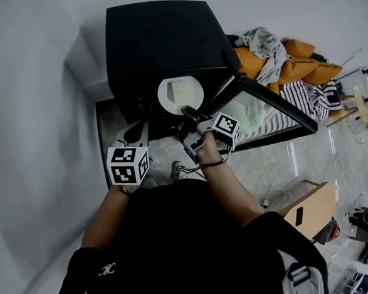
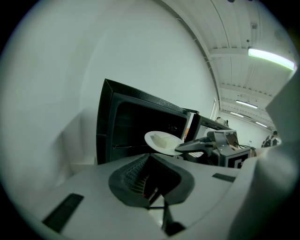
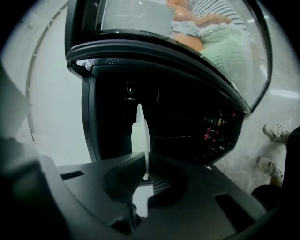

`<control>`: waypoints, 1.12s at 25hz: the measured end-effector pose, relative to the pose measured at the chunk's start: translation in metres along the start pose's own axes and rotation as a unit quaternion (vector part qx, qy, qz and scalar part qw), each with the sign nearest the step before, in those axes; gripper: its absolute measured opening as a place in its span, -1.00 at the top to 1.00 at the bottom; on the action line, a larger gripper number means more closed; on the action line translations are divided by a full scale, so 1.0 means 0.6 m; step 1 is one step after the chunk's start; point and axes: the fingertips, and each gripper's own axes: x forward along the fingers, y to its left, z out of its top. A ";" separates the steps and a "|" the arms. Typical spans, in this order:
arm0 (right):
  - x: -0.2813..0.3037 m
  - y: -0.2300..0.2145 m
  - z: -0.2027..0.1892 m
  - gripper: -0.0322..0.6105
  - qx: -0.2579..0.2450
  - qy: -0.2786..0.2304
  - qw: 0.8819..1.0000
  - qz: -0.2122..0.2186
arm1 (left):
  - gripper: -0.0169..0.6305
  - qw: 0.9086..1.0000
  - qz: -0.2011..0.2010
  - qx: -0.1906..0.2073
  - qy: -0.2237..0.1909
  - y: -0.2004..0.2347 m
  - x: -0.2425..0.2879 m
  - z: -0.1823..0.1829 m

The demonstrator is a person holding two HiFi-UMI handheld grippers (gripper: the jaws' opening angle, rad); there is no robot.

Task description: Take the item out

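At the left, the left gripper (image 1: 139, 130) hung idle in front of the person's body. Its jaws were drawn together on nothing, as the left gripper view (image 2: 149, 164) showed. Its marker cube bore only black-and-white square patterns.

Ahead of it sat the black oven (image 1: 158, 44). At its mouth was the white plate (image 1: 180, 94), carrying a pale block of food (image 1: 181, 90). The plate was level and seemed already mostly forward of the dark cavity.

The right gripper (image 1: 191, 114) held the plate by its near rim. In the right gripper view, its jaws (image 3: 146, 171) were closed to a narrow gap and pinched the plate's edge (image 3: 140, 136), which appeared edge-on against the oven's interior.

Further right, the oven door (image 1: 275, 108) stood swung wide open. Beyond it, a heap of orange cushions and clothes (image 1: 291, 63) lay on the floor.

The grip looked secure and the withdrawal appeared well under way. What seemed left was to bring the plate fully clear of the oven and set it down somewhere. No landing spot could be made out.

No brand name or label could be read on the oven. Small red marks on its inner panel (image 3: 215, 129) were too small to make out. A small white emblem on the person's black shoulder (image 1: 107, 268) was not legible as lettering.
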 end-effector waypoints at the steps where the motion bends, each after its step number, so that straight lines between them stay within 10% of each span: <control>1: -0.009 0.003 -0.005 0.83 0.001 -0.002 1.000 0.003 | 0.92 1.000 -0.004 0.001 0.001 -0.001 -0.001 -0.002; 28: -0.177 0.007 -0.067 0.84 -0.011 -0.013 1.000 0.026 | 0.92 0.997 -0.076 -0.007 0.002 -0.067 0.018 -0.023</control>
